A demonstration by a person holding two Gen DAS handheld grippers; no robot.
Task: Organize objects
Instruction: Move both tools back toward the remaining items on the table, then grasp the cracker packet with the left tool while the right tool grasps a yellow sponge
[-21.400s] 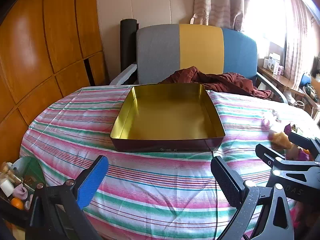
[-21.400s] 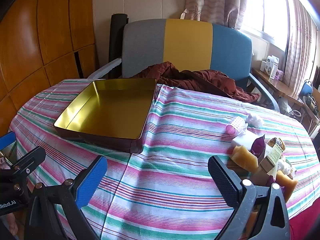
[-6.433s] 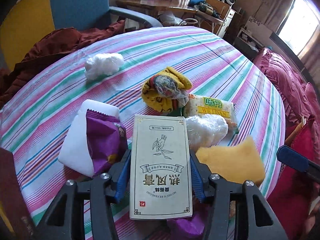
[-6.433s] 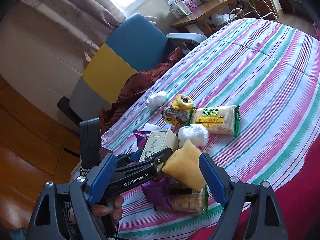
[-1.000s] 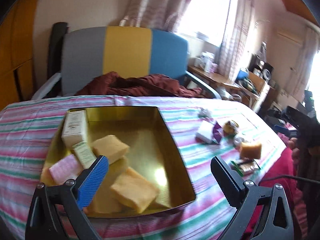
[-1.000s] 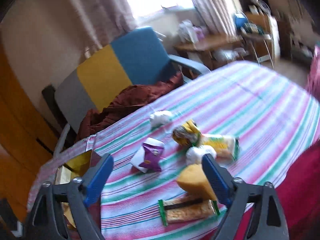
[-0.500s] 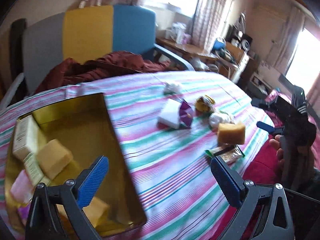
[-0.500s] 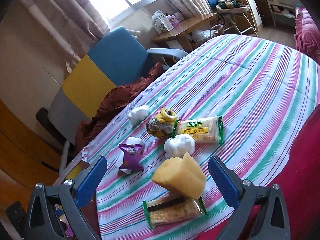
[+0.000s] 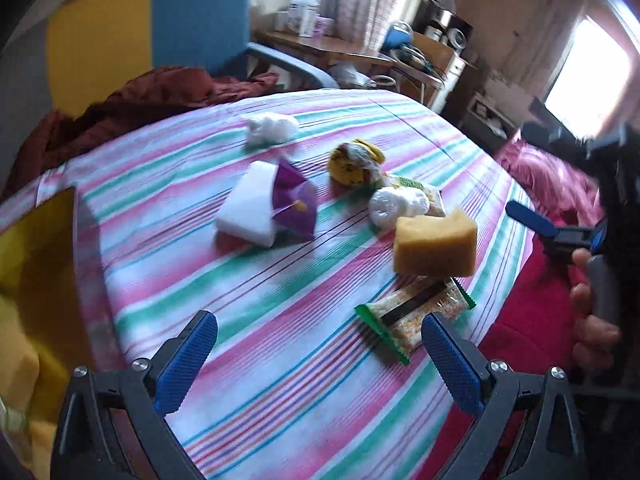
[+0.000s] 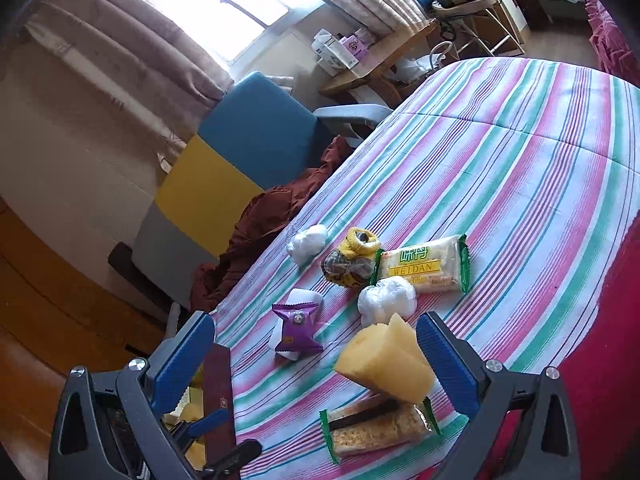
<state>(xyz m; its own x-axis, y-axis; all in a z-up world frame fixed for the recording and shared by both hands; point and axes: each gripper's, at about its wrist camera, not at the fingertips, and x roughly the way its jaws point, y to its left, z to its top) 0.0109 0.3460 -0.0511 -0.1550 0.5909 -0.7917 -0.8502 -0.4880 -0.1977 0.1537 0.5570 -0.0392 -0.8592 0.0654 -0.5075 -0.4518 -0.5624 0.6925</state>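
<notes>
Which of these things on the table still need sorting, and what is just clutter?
For the job:
yellow sponge
cracker packet
purple packet
white sponge
two white balls
Weidan packet
yellow bundle
gold tin

Just lying about:
brown cloth
chair
side table boxes

Each black tool (image 9: 318,354) carries blue ribbed pads (image 10: 445,356) and silver screws.

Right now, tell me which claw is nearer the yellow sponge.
Right. The right claw is open with the yellow sponge just inside its right finger. The left claw is open and hangs farther back, the sponge ahead to its right.
</notes>
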